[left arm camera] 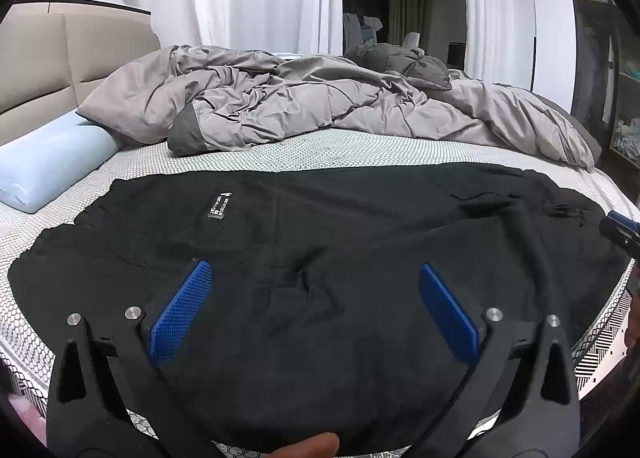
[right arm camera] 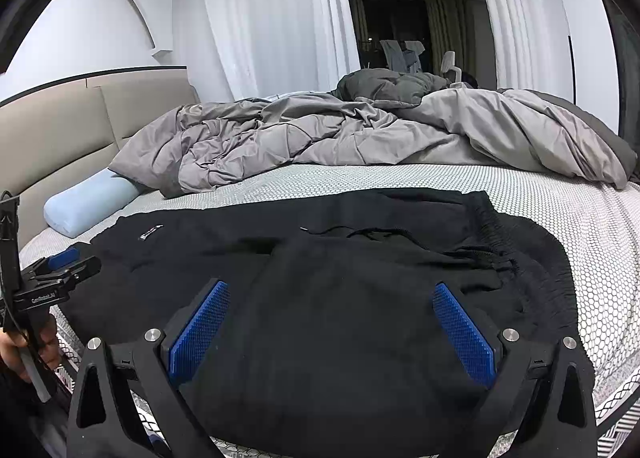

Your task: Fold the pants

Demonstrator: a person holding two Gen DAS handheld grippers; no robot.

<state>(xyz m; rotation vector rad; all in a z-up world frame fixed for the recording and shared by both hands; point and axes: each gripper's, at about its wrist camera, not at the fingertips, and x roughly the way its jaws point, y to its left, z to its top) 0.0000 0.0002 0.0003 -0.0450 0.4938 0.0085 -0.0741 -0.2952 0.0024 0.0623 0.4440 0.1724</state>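
black pants [left arm camera: 320, 258] on bed [left arm camera: 320, 149], both jaws spread

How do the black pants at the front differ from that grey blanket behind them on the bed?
The black pants lie spread fairly flat along the near edge of the bed, while the grey duvet is bunched in a rumpled heap further back. The pants are black with a small white-lettered label; the duvet is pale grey with a darker underside. Both rest on the same honeycomb-patterned mattress cover, and neither tool touches either.

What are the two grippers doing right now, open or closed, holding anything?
Left gripper: open, holding nothing, above the black pants.
Right gripper: open, holding nothing, also above the pants.
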